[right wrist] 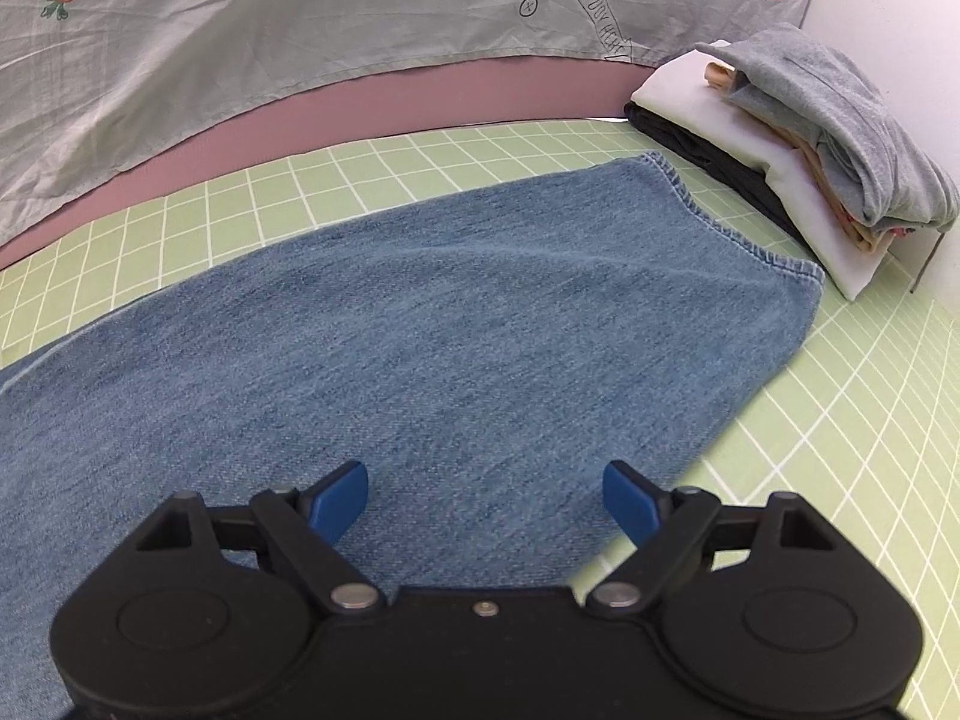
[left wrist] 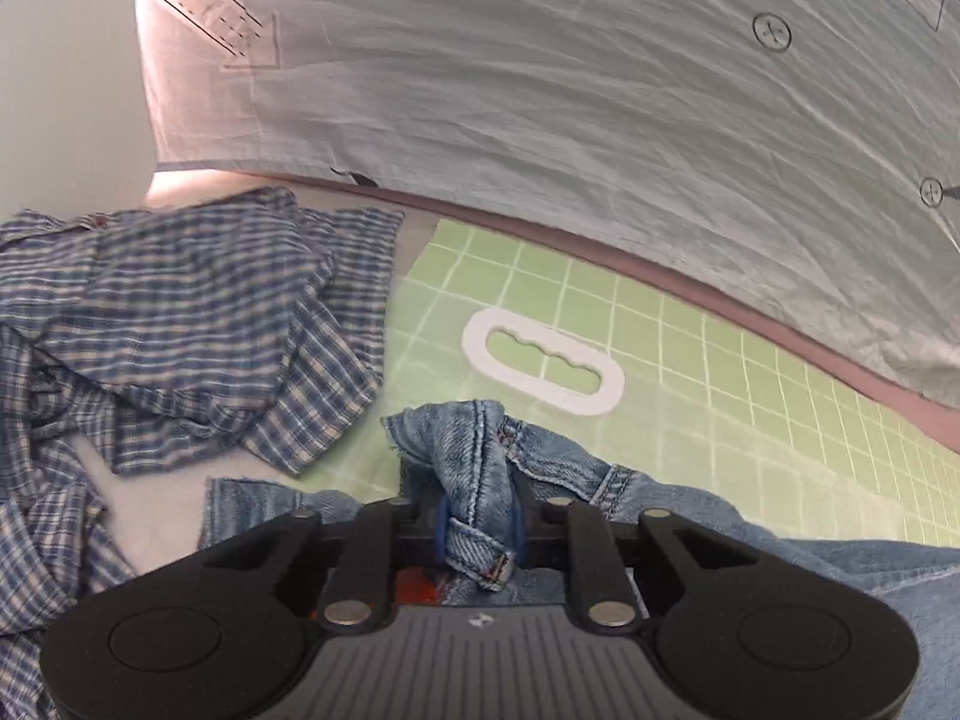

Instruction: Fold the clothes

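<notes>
Jeans [right wrist: 420, 324] lie flat across the green grid mat [right wrist: 840, 450] in the right wrist view, hem end far right, just short of a stack of folded clothes [right wrist: 798, 138]. Only the left wrist view shows the waistband end, a crumpled plaid shirt [left wrist: 180, 330] to the left and a white oval ring [left wrist: 543, 360] on the mat. The left gripper [left wrist: 480, 525] tilts downward, its jaws pinched on a bunched denim fold. The right gripper [right wrist: 486, 495] also angles down over the jeans, jaws spread wide, gripping nothing.
</notes>
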Demonstrator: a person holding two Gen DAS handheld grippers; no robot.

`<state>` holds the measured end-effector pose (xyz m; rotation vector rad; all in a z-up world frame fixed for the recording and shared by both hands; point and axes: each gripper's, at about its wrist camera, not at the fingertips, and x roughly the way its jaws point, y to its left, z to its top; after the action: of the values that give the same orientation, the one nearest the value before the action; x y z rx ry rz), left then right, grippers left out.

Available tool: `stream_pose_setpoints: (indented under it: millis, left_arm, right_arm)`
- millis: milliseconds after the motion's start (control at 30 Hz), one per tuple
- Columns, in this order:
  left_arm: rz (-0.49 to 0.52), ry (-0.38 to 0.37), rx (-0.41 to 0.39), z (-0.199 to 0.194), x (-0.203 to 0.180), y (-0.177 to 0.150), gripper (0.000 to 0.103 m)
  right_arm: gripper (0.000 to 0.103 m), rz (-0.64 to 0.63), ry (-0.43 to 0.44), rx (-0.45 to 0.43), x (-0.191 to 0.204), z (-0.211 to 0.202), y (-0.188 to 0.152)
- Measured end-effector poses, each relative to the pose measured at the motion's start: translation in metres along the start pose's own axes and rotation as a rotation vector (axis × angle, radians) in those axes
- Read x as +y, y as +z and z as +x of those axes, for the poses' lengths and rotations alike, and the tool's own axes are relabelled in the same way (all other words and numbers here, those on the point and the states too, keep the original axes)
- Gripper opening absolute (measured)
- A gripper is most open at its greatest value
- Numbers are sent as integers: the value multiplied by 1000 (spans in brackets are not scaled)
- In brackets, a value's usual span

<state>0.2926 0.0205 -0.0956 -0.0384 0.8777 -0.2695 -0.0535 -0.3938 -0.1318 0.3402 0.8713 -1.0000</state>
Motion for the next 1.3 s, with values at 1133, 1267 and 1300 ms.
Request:
stream_pose_setpoints:
  millis: [1133,1267,1300]
  left_arm:
    - [-531,172,40,-97,75,-105,89]
    - [-614,104,40,-91,76,-122,89]
    - [-627,88,35,-90,75,-124,89]
  right_arm:
    - [99,68,118,11,-23,7,-23]
    - [100,81,131,14,-25,7,-25]
    - [100,83,133,16,-25,7,-25]
